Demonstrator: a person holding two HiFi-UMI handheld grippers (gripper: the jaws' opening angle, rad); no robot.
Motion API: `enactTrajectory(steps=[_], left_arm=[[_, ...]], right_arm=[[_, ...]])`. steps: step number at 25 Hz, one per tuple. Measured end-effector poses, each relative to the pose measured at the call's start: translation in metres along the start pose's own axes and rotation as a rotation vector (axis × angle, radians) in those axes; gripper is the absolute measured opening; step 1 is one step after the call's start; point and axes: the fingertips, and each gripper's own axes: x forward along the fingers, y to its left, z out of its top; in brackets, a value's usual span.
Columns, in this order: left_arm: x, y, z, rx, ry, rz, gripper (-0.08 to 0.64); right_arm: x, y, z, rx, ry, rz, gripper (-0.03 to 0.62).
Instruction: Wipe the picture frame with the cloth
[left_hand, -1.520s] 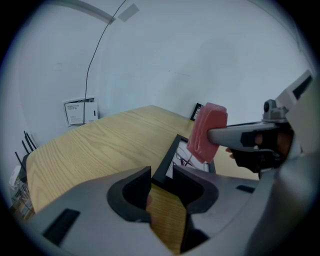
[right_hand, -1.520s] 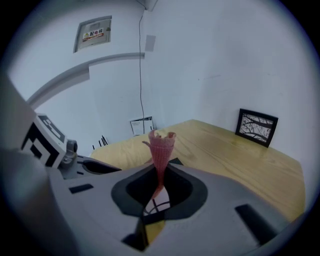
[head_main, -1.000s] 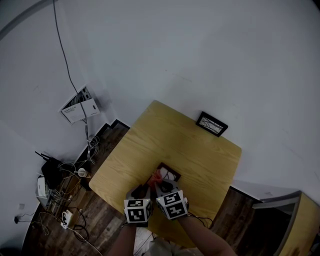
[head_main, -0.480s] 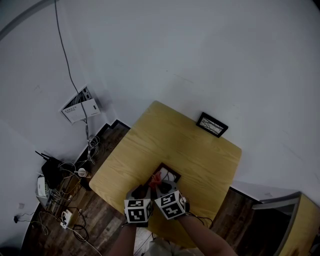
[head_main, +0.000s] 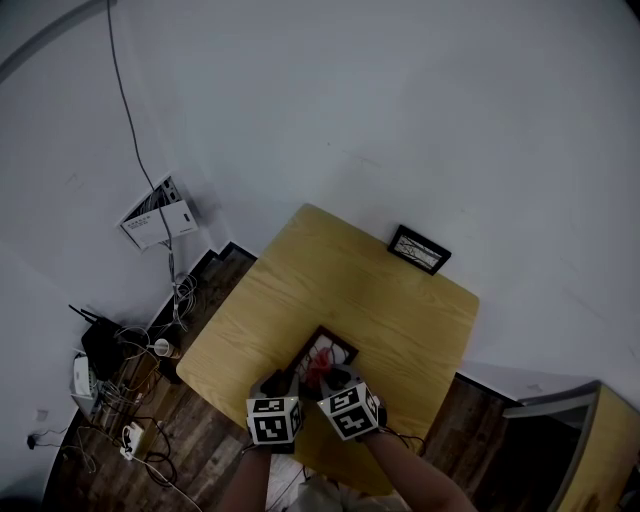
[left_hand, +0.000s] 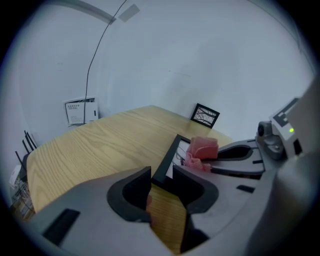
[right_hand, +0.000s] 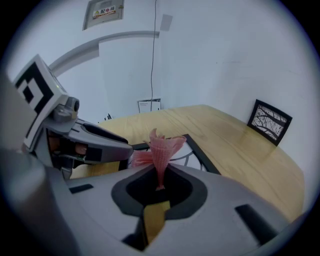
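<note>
Head view puts the picture frame (head_main: 325, 350) flat on the table (head_main: 300, 270), near the edge closest to us, with the pink cloth (head_main: 318, 368) bunched over its glass. Our right hand-held gripper (right_hand: 159, 184) is clamped on the cloth, a fold standing up out of its jaws above the frame's near part. Our left hand-held gripper (left_hand: 161, 186) has its jaws apart with nothing pinched. The frame's near corner lies just at their tips, and we cannot tell whether they touch it. We judge the wiping to be under way. The next move calls for dragging the cloth across the glass and along the black border while the left side steadies the frame against sliding. That gripper sits close beside the cloth, so it crowds that corner. A second frame (head_main: 419, 249) stands at the far edge against the wall, well apart, and the cables (head_main: 130, 380) on the floor at the left are out of our way.
</note>
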Motion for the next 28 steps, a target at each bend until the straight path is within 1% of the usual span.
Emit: enactTrajectory(steps=[8, 10, 14, 18, 20, 22, 24, 28], left_arm=[[0.0, -0.001, 0.0, -0.002, -0.006, 0.008, 0.126], [0.0, -0.001, 0.001, -0.002, -0.01, 0.005, 0.126], [-0.003, 0.0, 0.002, -0.001, -0.032, 0.007, 0.124], [-0.014, -0.001, 0.012, 0.016, -0.092, 0.028, 0.123], [-0.025, -0.008, 0.019, 0.024, -0.13, 0.021, 0.123], [-0.038, -0.016, 0.023, 0.016, -0.165, 0.008, 0.095], [-0.052, -0.021, 0.026, 0.004, -0.2, 0.012, 0.054], [-0.084, -0.03, 0.025, -0.037, -0.263, -0.005, 0.029]], right_arm=[[-0.005, -0.006, -0.006, -0.004, 0.003, -0.018, 0.018], [-0.006, -0.006, -0.006, 0.014, -0.002, -0.018, 0.018], [-0.017, -0.005, 0.003, 0.051, -0.076, -0.01, 0.018], [-0.037, -0.012, 0.018, 0.079, -0.179, -0.041, 0.018], [-0.048, -0.012, 0.02, 0.098, -0.21, -0.046, 0.018], [-0.059, -0.008, 0.021, 0.108, -0.226, -0.042, 0.018], [-0.072, -0.003, 0.026, 0.11, -0.257, -0.041, 0.018], [-0.102, 0.01, 0.031, 0.147, -0.308, -0.032, 0.018]])
